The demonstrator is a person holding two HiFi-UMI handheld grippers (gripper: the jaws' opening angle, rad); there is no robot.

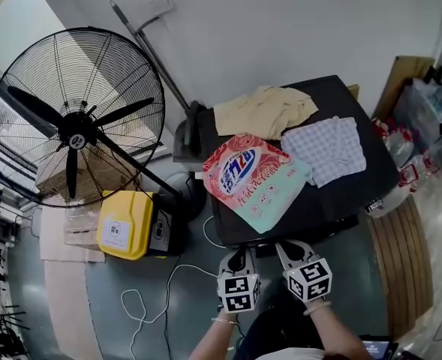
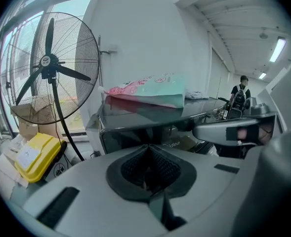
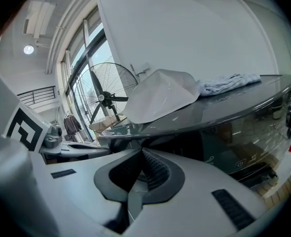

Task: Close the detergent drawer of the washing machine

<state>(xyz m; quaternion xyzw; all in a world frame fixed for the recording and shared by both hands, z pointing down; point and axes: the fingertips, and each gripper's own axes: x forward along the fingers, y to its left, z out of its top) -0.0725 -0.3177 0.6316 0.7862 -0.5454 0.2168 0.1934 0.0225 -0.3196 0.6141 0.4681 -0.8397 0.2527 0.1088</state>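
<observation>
Looking down from the head view, the washing machine (image 1: 333, 201) shows only its dark top, which carries a pink-and-mint detergent bag (image 1: 254, 180), a beige cloth (image 1: 264, 109) and a checked cloth (image 1: 329, 148). The left gripper (image 1: 239, 253) and right gripper (image 1: 284, 248) sit side by side at its near edge.

Only the left gripper view shows the machine's front: the detergent drawer (image 2: 123, 139) is at the upper left of the panel, just beyond the gripper's tips. I cannot tell whether it sits flush. The word "Midea" (image 2: 174, 144) reads on the panel to its right, and a person (image 2: 240, 98) stands far off on the right. A standing fan (image 1: 76, 118) and a yellow canister (image 1: 127, 223) are on the left.

In the right gripper view the bag shows a plain white underside.

Both grippers' jaws are pressed together, with nothing between them. The bag's large blue characters are too blurred to read.
</observation>
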